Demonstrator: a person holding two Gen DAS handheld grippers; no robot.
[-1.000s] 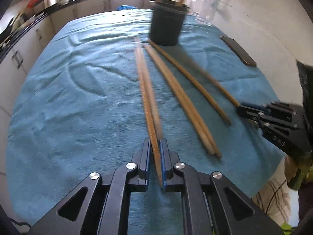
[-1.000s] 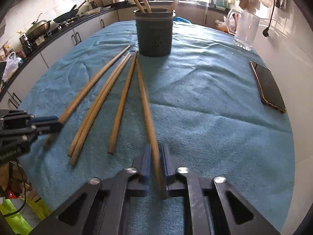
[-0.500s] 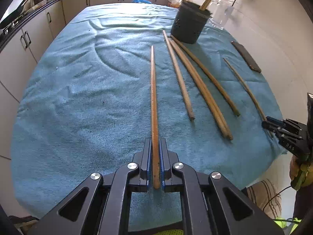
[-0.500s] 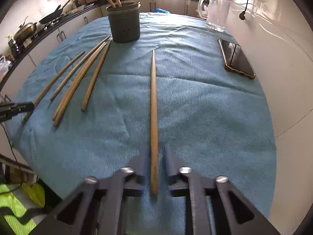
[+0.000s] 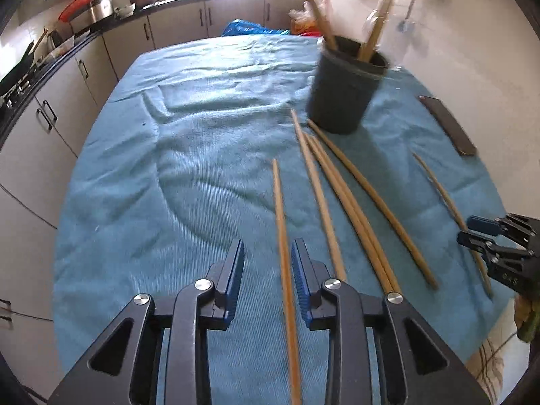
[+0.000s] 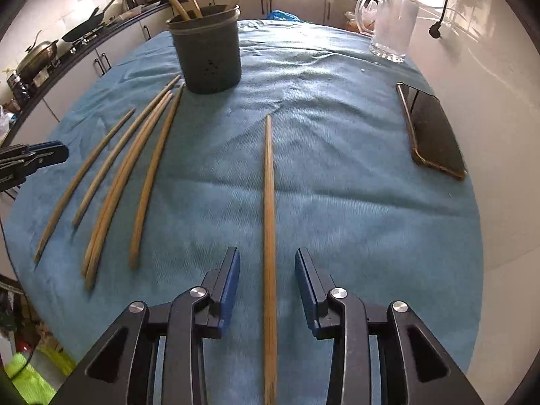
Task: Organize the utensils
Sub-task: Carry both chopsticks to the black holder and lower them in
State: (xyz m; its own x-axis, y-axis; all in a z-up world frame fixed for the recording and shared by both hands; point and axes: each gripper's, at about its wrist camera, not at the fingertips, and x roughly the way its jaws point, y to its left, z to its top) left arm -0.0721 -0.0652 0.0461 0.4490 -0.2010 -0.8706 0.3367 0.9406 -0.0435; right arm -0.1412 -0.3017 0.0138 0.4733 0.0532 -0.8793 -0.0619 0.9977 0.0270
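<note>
Between the blue pads of the left gripper (image 5: 267, 270) a single wooden chopstick (image 5: 282, 243) is lying on the teal cloth (image 5: 189, 155), running forward toward the dark holder (image 5: 344, 91); the jaws are standing spread, with a gap showing on each side of the stick, so nothing is being gripped. The right gripper (image 6: 267, 285) is standing released in the same way over its own chopstick (image 6: 269, 202), which is resting flat on the cloth and pointing away from the camera.

Judged from this, the step in hand is taking up a stick for the holder; to do it well, centre the stick between the pads, close squarely across its thick end, and lift level so that the thin tip is not dragging on the cloth; tilt it upright only when it is above the holder's rim.

Each view is supplying what the other lacks; the right wrist view is showing the phone (image 6: 432, 131) in full, the glass jug (image 6: 391, 23) and the loose group of sticks (image 6: 128, 175) fanned left of the holder (image 6: 209, 57); the left wrist view is showing the right gripper's fingertips at its right edge, just beside the stick there, while the holder is appearing blurred.
</note>
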